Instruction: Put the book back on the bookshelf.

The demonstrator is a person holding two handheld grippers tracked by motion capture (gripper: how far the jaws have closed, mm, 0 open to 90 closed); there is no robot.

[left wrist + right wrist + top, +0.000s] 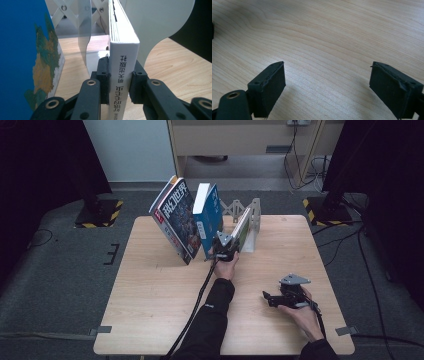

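The left gripper [226, 251] sat at the centre of the high view, its jaws clamped on the spine of a white book [123, 67] — in the left gripper view one black jaw pressed each side of the spine, low in the frame. The white book stood upright against the end plate of a pale metal book rack [252, 222] at the far middle of the wooden counter [160, 290]. A second rack plate [84, 30] showed just left of the book in the left gripper view.

Left of the gripper in the high view, a blue book [209, 217] leaned leftward, and beside it a magazine [175, 220] with large characters on its cover tilted the same way — both stood on the counter in the upper centre of the frame.

The right gripper [270, 298] lay in the lower right of the high view, held in the person's right hand [300, 307] and pointing left. Its jaws stood wide apart over bare wood, with nothing between them in the right gripper view.
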